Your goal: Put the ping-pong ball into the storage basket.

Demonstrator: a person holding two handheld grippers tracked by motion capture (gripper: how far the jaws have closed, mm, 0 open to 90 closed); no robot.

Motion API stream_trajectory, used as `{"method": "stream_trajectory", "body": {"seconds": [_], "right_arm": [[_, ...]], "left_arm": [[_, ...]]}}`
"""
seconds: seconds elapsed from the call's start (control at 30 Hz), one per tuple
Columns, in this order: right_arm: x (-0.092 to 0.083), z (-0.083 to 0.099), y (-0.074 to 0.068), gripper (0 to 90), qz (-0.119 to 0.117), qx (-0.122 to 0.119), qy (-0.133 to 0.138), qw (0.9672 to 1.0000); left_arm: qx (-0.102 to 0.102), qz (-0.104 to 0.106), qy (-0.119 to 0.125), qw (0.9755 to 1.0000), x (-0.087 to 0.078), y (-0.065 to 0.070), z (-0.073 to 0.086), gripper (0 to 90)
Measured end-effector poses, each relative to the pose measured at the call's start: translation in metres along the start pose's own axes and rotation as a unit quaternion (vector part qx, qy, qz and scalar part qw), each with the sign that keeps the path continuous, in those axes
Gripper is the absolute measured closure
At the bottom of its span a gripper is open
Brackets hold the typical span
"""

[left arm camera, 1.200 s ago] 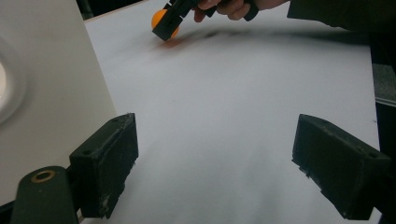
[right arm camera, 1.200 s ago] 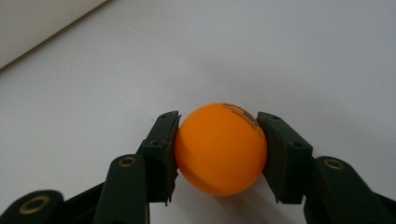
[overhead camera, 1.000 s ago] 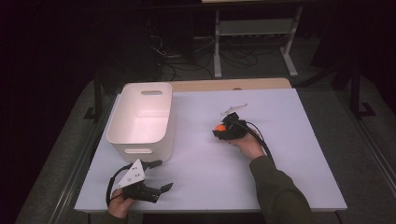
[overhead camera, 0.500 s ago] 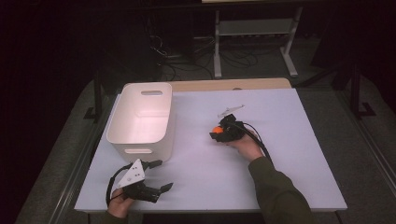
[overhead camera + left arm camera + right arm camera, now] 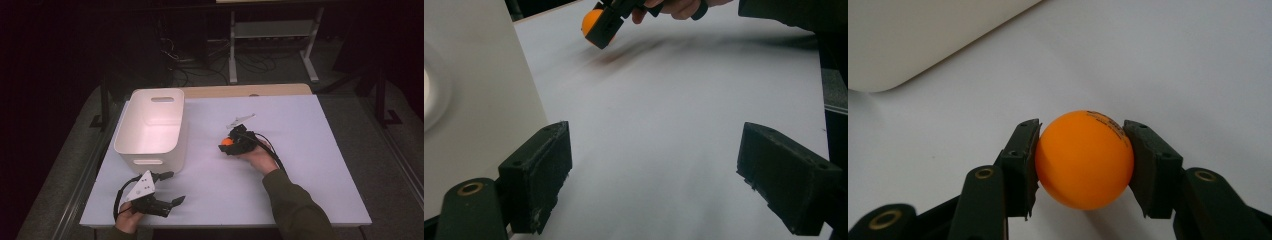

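Note:
An orange ball (image 5: 1084,159) with small black print is pinched between the two black pads of my right gripper (image 5: 1082,167), which is shut on it just above the white table. In the high view that gripper (image 5: 227,145) holds the orange ball (image 5: 227,142) near the table's middle, pointing left toward the white bin (image 5: 152,126). My left gripper (image 5: 170,189) rests near the front left edge with its jaws wide apart. In the left gripper view its open jaws (image 5: 654,175) frame bare table, and the orange ball (image 5: 591,22) shows far off in the other gripper.
The white bin stands at the table's left, its wall (image 5: 474,100) close beside my left gripper. A small pale object (image 5: 241,120) lies behind the right hand. The white table (image 5: 310,165) has free room at right. A wooden strip (image 5: 240,90) runs along the back edge.
My right gripper has shifted slightly toward the near left with the ball still in it. The left gripper has not moved.

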State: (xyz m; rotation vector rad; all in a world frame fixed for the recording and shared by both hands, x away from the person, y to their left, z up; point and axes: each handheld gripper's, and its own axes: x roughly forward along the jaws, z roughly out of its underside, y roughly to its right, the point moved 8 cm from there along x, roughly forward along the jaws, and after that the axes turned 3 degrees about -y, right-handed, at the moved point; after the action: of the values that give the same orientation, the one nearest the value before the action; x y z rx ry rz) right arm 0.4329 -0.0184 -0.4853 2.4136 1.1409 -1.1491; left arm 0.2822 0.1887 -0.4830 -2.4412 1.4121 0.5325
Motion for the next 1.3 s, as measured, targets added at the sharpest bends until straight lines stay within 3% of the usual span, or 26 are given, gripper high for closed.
{"method": "stream_trajectory", "body": {"seconds": [1.3], "right_arm": [[0.007,-0.006,-0.039,49.5,-0.042,-0.035,-0.011,0.9984]], "left_arm": [[-0.002,0.000,0.000,1.0000,0.000,0.000,0.000,14.1]]}}
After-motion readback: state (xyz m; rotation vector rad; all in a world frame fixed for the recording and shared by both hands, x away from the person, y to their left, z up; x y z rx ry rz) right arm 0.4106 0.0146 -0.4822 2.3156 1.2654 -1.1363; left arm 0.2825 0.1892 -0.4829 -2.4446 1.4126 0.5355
